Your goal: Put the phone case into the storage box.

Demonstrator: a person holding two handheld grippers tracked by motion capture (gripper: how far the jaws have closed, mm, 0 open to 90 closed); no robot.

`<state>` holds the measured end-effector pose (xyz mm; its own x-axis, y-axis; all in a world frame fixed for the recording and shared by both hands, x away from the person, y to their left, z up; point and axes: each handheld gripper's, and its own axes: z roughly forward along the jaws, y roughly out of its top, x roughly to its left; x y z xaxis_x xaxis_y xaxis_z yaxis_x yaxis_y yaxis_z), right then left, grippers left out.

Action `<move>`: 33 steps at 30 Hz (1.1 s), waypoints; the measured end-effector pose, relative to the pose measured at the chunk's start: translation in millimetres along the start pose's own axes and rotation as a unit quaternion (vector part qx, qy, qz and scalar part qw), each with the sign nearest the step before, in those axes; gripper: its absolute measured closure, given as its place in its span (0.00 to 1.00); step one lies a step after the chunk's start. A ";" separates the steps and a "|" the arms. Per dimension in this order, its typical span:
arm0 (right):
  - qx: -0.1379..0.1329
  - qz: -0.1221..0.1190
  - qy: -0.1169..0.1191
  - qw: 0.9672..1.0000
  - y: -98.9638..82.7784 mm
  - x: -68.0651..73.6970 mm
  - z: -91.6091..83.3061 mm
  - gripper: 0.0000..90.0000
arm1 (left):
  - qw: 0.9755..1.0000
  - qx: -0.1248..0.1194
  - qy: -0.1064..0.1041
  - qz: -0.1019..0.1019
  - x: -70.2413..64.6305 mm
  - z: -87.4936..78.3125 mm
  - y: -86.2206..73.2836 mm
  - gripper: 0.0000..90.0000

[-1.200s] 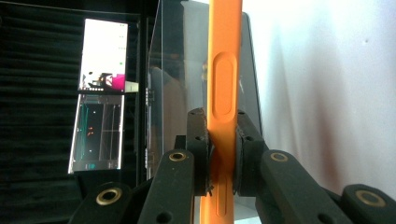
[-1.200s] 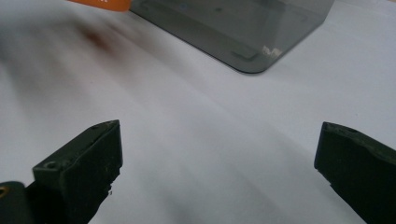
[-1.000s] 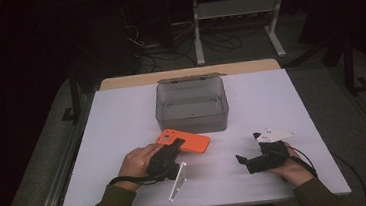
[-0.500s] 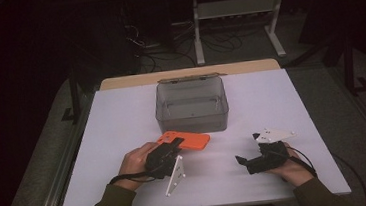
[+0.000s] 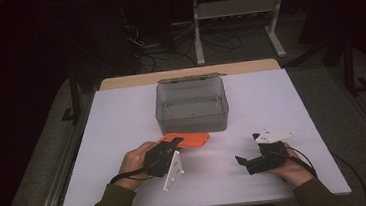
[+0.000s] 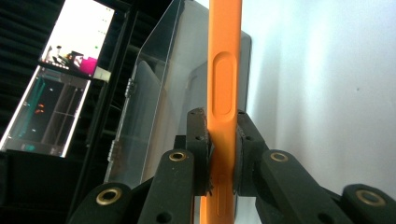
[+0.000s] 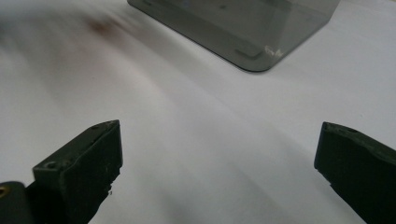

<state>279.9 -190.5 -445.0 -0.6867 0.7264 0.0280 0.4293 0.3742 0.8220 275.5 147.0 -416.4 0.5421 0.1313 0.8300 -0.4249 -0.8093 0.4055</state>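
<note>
Orange case sits just in front of the box, off its near left corner, pinched by the left gripper. In the left gripper view the case runs edge-on between the two black pads, which press on its flat faces from either side, so the jaws are clamped on the case rather than spread. Gripping it across the thin dimension looks like the sensible hold: the faces give the pads broad contact, and the long free end points toward the box, ready, by my reading, to be carried over the wall and lowered in. From above, the case appears slightly off the table, though how far I cannot tell.

The box stands open-topped and looks empty, a clear grey container at the middle of the table, so the likely aim is to put the case inside it.

The left hand lies low in front of the box, forearm coming in from the near edge, wrist rolled so that the gripper's grey plate tilts sideways.

The right gripper rests in front of the box's right corner, well apart from the case, its jaws spread wide on nothing above bare tabletop, with the box's corner ahead. It seems parked, out of the way.
</note>
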 end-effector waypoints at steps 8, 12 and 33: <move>0.000 0.000 0.001 1.000 0.0 0.0 0.0 0.01 | 0.999 -0.007 -0.007 -0.043 4.7 0.2 -3.8 0.88; 0.001 -0.001 0.001 1.000 -0.1 0.3 0.3 0.01 | 0.998 -0.007 -0.014 -0.058 6.6 0.7 -4.9 0.88; 0.002 -0.001 0.001 1.000 -0.1 0.0 0.3 0.01 | 0.987 -0.015 -0.039 -0.153 17.2 1.8 -14.8 0.88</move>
<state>280.0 -190.3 -445.3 -0.6883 0.7249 0.0282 0.4307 0.3770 0.8200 292.5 160.2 -408.8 0.7028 0.3219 0.6344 -0.2519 -0.7214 0.6451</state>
